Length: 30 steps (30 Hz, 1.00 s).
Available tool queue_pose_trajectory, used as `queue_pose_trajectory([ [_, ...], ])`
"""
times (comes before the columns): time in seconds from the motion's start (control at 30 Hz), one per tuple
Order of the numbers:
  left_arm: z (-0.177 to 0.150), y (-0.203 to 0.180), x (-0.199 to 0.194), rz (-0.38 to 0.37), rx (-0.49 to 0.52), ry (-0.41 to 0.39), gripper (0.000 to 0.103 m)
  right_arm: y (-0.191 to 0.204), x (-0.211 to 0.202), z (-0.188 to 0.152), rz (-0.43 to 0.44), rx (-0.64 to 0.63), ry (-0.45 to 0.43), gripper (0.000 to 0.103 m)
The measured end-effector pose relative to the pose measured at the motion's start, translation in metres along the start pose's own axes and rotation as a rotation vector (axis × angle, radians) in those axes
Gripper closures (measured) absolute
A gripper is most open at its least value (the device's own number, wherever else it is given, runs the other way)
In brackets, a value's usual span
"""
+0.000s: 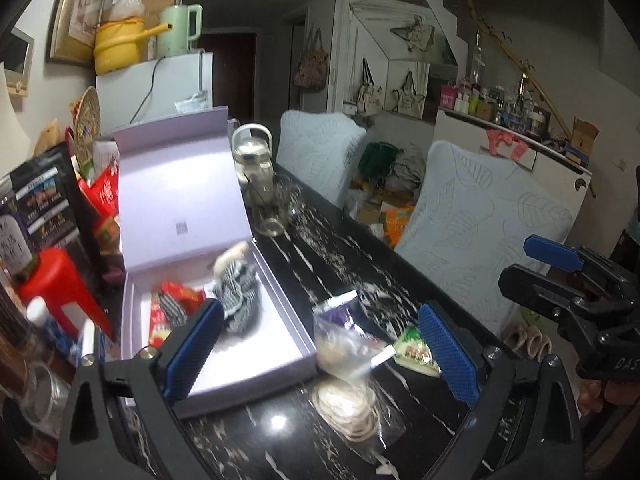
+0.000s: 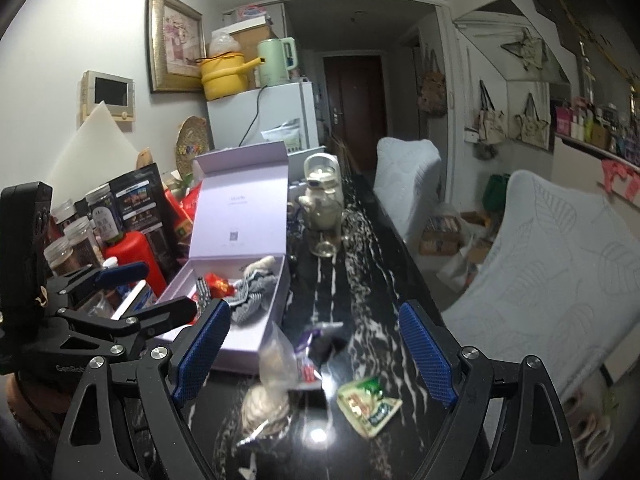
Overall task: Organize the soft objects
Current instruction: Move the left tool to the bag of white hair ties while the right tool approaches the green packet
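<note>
A: Soft items first. Striped cloth [image 1: 236, 292], black and white, bunched in the lilac box [image 1: 256, 368], toward its far right corner. A pale blurred piece sits at its top edge; cannot tell what that is.

B: Same from the right view: cloth [image 2: 252, 296] inside the box [image 2: 244, 354], lid standing upright behind. Red packet [image 2: 218, 285] beside the cloth, to its left.

A: Outside the box, on the black marbled surface [image 1: 340, 248]: clear bag [image 1: 346, 354] of pale round pieces, just beside the box's near right corner, blurred. Purple wrapper [image 1: 340, 312] behind it, green packet [image 1: 416, 354] to its right.

B: Green packet [image 2: 368, 404] lies flat, apart from the bag [image 2: 276, 360].

A: Left tool [image 1: 320, 354]: jaws wide apart, nothing between the pads. One blue pad overlaps the box's near edge in view, the other stands by the green packet.

B: Right tool [image 2: 316, 356]: also spread wide, empty, over the bag and green packet. Left tool [image 2: 132, 292] shows at my left edge; right tool [image 1: 560, 276] shows at yours on the right.

A: Farther out: glass teapot [image 1: 256, 172] at the surface's far end, red stool [image 1: 60, 284] and jars left, two pale chairs [image 1: 480, 216] right.
</note>
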State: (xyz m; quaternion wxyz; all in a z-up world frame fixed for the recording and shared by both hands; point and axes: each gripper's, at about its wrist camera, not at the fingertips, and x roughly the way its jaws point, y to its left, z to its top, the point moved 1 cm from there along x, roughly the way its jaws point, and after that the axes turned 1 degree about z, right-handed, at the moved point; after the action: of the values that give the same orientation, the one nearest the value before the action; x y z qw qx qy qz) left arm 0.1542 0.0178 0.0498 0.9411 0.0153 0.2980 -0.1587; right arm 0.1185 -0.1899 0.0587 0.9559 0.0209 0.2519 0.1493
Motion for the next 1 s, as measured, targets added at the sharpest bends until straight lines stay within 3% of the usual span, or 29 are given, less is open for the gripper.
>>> queue_pose_trajectory([
  [0.67,-0.072,-0.025,0.043,-0.063,-0.076,0.182,0.004,-0.029,0.013,-0.087,0.010,0.122,0.142,0.016],
  [1.0,-0.095,-0.028,0.085,-0.021,-0.094,0.279,0.004,-0.042,0.024,-0.117,-0.019,0.150,0.212,0.016],
])
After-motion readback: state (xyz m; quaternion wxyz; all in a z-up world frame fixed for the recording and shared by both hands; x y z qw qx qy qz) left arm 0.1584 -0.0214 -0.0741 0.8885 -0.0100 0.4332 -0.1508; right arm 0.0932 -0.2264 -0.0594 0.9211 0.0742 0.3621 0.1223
